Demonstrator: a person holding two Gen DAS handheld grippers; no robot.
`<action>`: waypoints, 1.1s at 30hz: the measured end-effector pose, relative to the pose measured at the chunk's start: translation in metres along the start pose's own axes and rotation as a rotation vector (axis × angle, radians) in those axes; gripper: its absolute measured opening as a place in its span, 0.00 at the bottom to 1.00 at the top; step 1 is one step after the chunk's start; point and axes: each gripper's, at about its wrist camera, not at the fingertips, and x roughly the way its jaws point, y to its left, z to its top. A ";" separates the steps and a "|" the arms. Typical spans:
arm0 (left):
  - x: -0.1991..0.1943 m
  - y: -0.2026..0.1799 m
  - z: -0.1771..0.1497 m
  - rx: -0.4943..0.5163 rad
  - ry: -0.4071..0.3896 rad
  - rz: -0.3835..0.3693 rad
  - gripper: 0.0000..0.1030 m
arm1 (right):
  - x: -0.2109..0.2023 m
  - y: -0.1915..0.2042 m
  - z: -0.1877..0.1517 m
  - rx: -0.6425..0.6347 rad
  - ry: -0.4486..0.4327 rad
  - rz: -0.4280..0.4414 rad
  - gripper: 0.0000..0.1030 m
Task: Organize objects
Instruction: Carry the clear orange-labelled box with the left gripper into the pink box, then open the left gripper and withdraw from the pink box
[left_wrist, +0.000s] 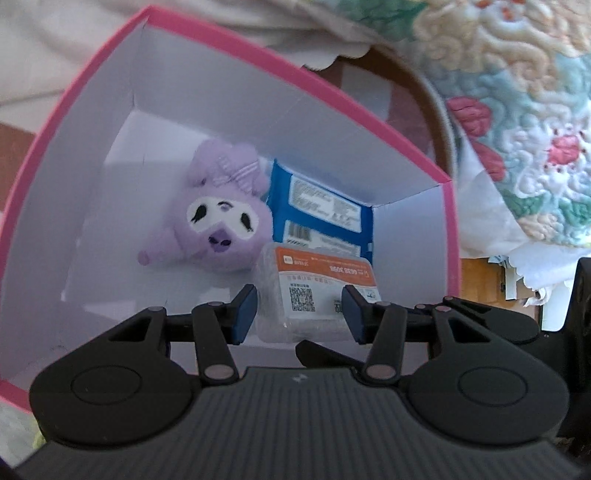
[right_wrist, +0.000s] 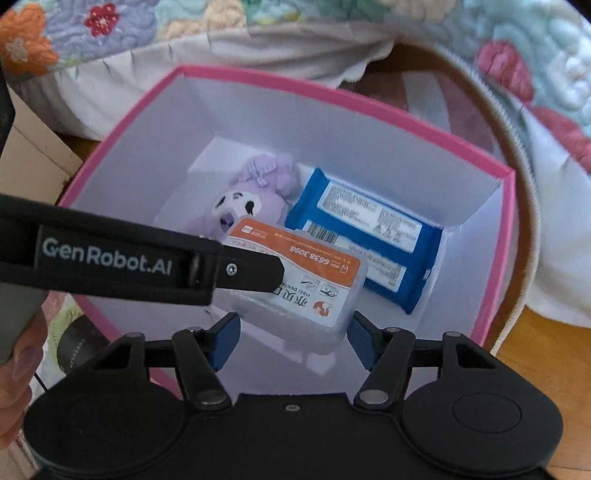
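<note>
1 pink box (right_wrist: 499, 236) is sitting open, holding 3 things: 1 purple plush toy (right_wrist: 246, 199), 1 blue packet (right_wrist: 373, 236) lying beside it, and 1 clear plastic case (right_wrist: 295, 284) with an orange label nearest the cameras. The left gripper (left_wrist: 300, 310) is hanging inside the box with its jaws spread on either side of the case, not pinching it. The right gripper (right_wrist: 291, 341) is hovering over the box, jaws wide apart and holding nothing.
</note>
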 end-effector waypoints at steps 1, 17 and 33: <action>0.002 0.002 -0.002 -0.008 0.004 0.002 0.46 | 0.003 -0.001 0.000 0.006 0.009 0.002 0.66; 0.028 -0.015 -0.027 0.007 0.041 0.182 0.36 | -0.022 0.005 -0.023 -0.029 -0.143 -0.043 0.55; 0.056 -0.066 -0.043 0.183 0.008 0.169 0.33 | -0.046 -0.031 -0.054 0.009 -0.255 -0.001 0.47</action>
